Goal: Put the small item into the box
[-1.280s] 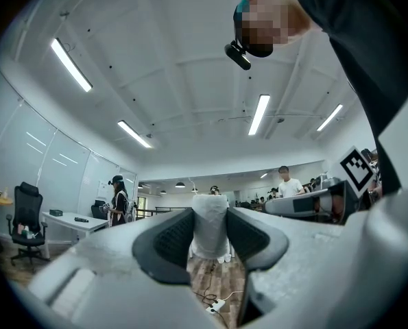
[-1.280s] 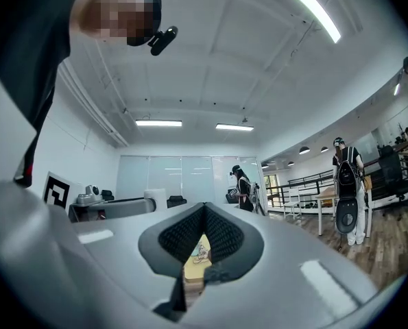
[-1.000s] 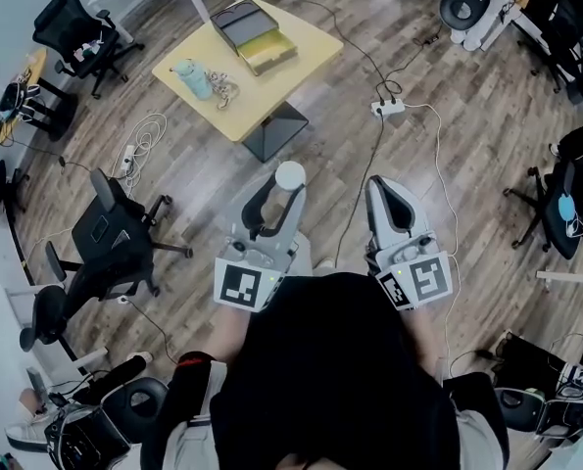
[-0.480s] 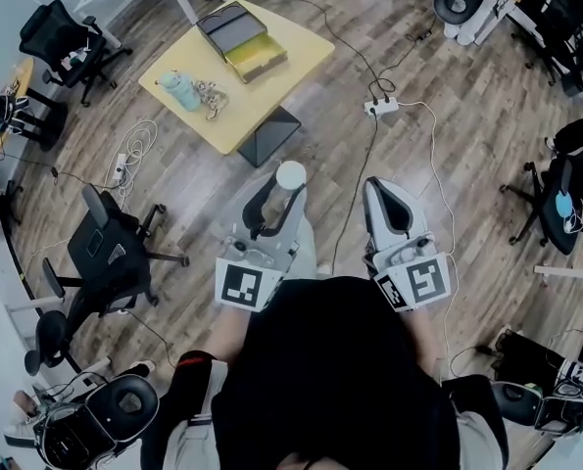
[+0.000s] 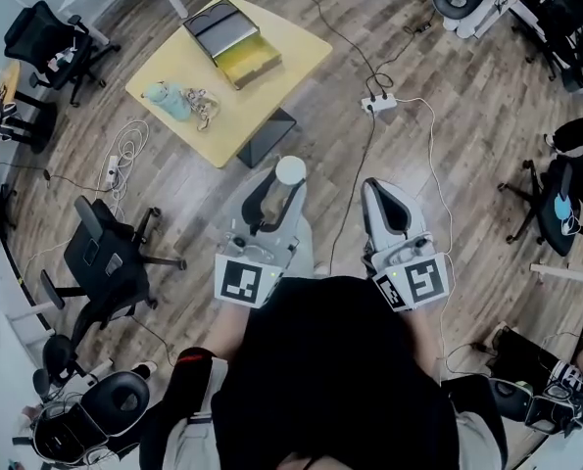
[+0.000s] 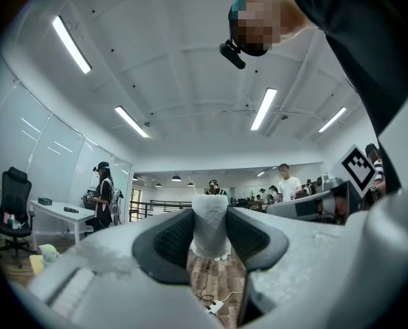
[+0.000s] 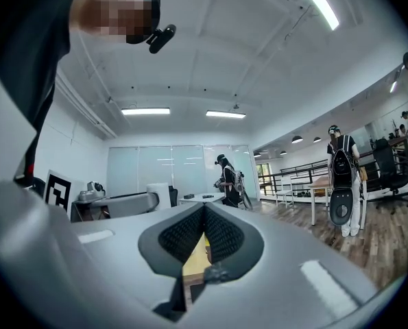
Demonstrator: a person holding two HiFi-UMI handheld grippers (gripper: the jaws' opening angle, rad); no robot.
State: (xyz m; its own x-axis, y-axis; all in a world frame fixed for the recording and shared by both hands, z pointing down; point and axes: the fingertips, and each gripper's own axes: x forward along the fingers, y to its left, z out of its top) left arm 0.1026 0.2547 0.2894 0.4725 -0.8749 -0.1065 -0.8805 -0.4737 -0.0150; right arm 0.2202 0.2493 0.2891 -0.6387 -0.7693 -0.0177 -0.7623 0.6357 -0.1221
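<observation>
Looks like carry step: left gripper (image 5: 271,196) jaws clamped on small white cylindrical item (image 5: 290,171), right gripper (image 5: 389,196) jaws together, empty; next prob. needs reaching grey-and-yellow open box (image 5: 230,39) on square yellow table (image 5: 276,57) at 11 o'clock.

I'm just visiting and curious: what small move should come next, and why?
Probably step forward toward the yellow table: the left gripper grips the white item, while the open box sits on that table, well ahead and to the left.
</observation>
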